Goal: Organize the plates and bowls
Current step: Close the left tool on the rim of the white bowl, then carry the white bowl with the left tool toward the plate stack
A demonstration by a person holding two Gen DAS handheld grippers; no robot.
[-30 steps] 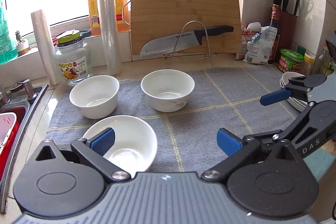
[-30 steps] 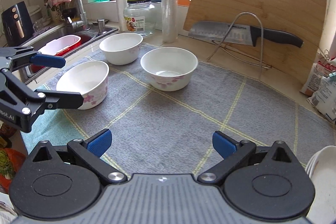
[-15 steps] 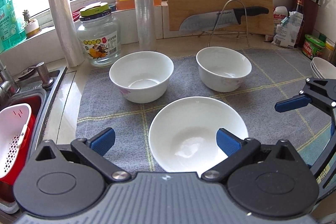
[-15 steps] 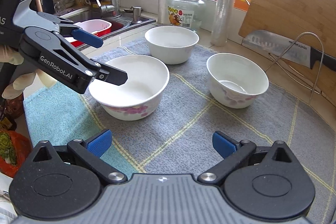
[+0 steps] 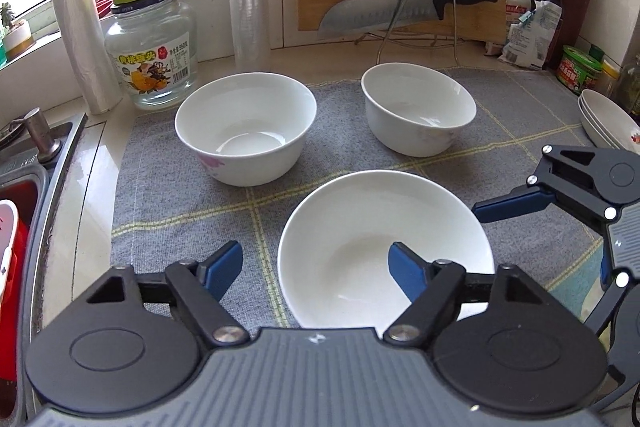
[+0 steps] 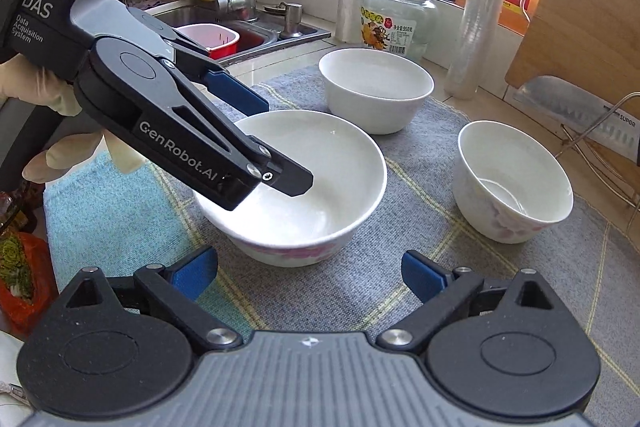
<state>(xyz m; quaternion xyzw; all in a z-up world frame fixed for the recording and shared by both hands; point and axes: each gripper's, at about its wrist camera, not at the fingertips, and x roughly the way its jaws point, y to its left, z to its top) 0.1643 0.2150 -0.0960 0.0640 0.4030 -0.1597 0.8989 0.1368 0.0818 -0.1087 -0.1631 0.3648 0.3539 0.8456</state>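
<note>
Bowls sit on the grey mat (image 5: 160, 195) on the counter, and the left gripper (image 5: 316, 263) straddles the near rim of the nearest bowl (image 5: 384, 239), fingers just closing but not yet pinching. Right gripper (image 6: 308, 271) waits beside, fingers apart, narrowing, empty. Next I'd expect a firm clamp, then a lift into another bowl (image 5: 244, 131).

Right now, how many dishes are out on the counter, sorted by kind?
Bowls: 3, near, back left, back right, all on the grey mat.
Plates: at least 2, stacked at the right edge; the stack is partly cut off.
Total: at least 5 dishes.
</note>
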